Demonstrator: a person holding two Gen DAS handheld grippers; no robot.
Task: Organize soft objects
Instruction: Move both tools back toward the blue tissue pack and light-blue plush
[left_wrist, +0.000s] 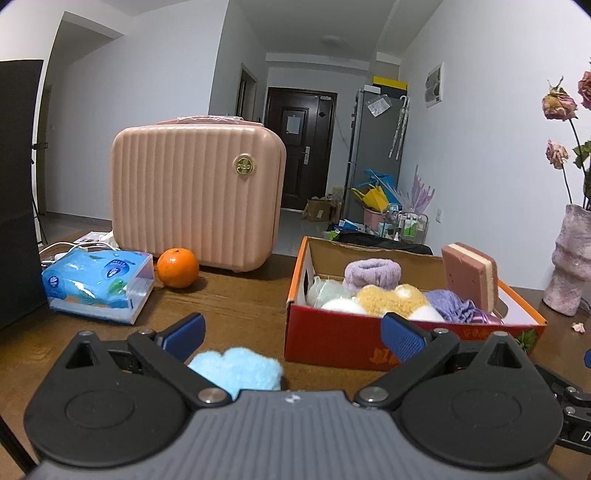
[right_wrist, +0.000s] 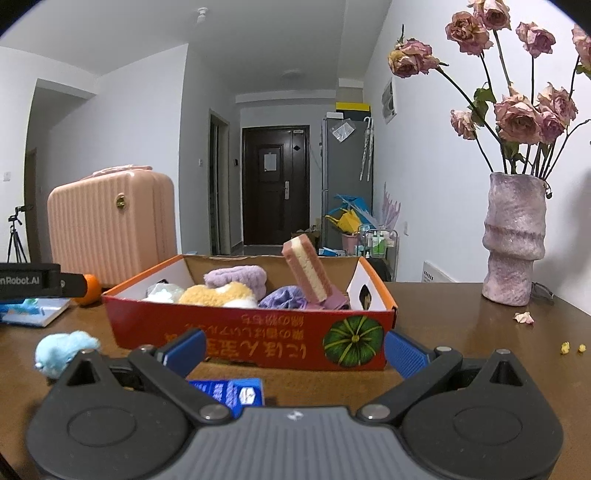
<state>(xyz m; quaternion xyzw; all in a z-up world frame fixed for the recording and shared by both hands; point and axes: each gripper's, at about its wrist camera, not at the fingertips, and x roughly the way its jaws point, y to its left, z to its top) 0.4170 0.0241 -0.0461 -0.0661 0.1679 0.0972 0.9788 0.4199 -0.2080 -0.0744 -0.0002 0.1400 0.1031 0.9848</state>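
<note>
Nearest in the left wrist view: left claw (left_wrist: 293, 332), spread wide, holding nothing, hovering low over a brown wooden desk (left_wrist: 229, 314). Just under and between its blue pads, closer to the left one, a fluffy light-blue soft toy (left_wrist: 240, 371) lying loose on the desk, not yet gripped.

Nearest in the right wrist view: right claw (right_wrist: 295, 350), also spread wide and empty. Below it, a small blue packet (right_wrist: 231, 393) flat on the desk, partly hidden by the claw body.

Just beyond both claws: an open red-and-orange cardboard box (left_wrist: 332, 332) with a green pumpkin printed on its side. Already inside: a yellow-and-white plush (left_wrist: 391, 297), a lilac fuzzy roll (left_wrist: 371, 273), a purple knitted piece (left_wrist: 452, 302), a pale green-white bundle (left_wrist: 328, 291), and a pink-and-cream sponge (left_wrist: 471, 275) leaning upright at the right end.

Judged progress: most soft things boxed; the blue toy seemingly the last one loose, probably next for the left claw.

Further back on the left: a blue tissue pack (left_wrist: 99, 284), an orange (left_wrist: 178, 267) beside it, then a ribbed pink case (left_wrist: 197, 192) standing upright.

Far right: a mottled lilac vase (right_wrist: 513, 240) of dried roses, with a few fallen petals on the desk.
</note>
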